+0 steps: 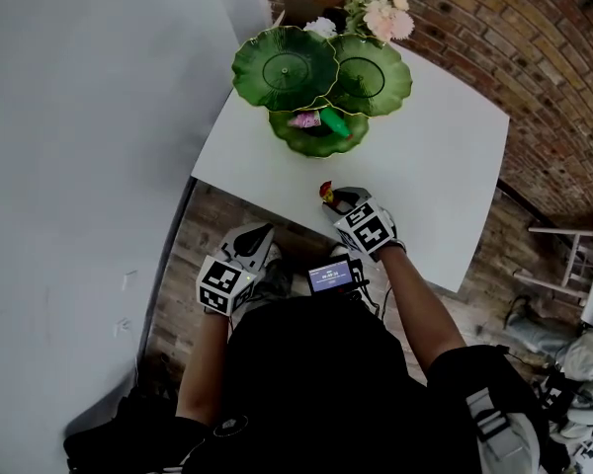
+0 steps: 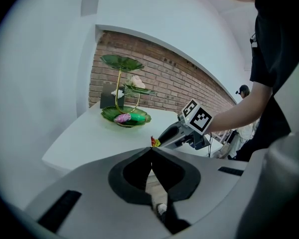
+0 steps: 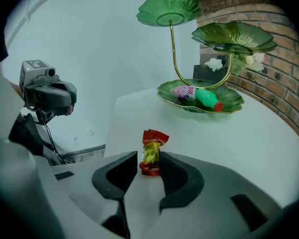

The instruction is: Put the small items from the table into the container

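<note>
A small red and yellow candy packet [image 1: 326, 192] [image 3: 152, 153] stands near the front edge of the white table [image 1: 435, 176]. My right gripper [image 1: 332, 198] [image 3: 149, 164] is open, with the packet between its fingertips and a gap on the left side. The green leaf-shaped tiered stand has a lower dish [image 1: 316, 144] [image 3: 229, 106] that holds a pink wrapped item [image 1: 304, 119] [image 3: 183, 91] and a green bottle [image 1: 334, 121] [image 3: 207, 98]. My left gripper [image 1: 258, 235] [image 2: 152, 151] is shut and empty, off the table's near corner.
Two upper leaf plates [image 1: 285, 67] hang over the dish. Flowers [image 1: 381, 8] and a brick wall stand behind the table. A small lit screen [image 1: 330, 276] sits at the person's chest. A white rack [image 1: 573, 255] is on the floor at right.
</note>
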Action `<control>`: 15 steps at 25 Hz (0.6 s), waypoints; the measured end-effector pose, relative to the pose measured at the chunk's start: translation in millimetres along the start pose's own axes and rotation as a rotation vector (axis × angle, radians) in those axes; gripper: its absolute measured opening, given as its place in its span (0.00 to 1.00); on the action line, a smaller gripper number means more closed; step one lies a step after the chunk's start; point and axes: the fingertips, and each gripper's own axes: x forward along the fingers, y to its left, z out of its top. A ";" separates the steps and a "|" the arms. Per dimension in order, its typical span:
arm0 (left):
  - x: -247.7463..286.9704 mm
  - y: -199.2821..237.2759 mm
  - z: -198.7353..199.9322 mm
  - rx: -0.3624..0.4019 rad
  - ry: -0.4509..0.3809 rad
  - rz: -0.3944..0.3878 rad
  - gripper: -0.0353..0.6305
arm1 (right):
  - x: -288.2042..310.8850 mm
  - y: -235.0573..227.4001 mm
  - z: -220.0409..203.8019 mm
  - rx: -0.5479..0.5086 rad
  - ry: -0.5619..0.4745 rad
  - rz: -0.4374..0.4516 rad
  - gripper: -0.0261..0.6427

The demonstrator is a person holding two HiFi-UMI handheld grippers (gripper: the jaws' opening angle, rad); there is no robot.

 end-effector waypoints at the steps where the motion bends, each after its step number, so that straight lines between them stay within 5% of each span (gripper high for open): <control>1: -1.0 0.6 -0.9 0.001 0.002 0.002 0.07 | 0.3 -0.2 0.0 0.004 -0.001 -0.002 0.26; 15: -2.9 0.3 -2.8 0.016 0.005 -0.001 0.07 | -1.7 -2.2 -3.3 0.049 0.034 -0.050 0.11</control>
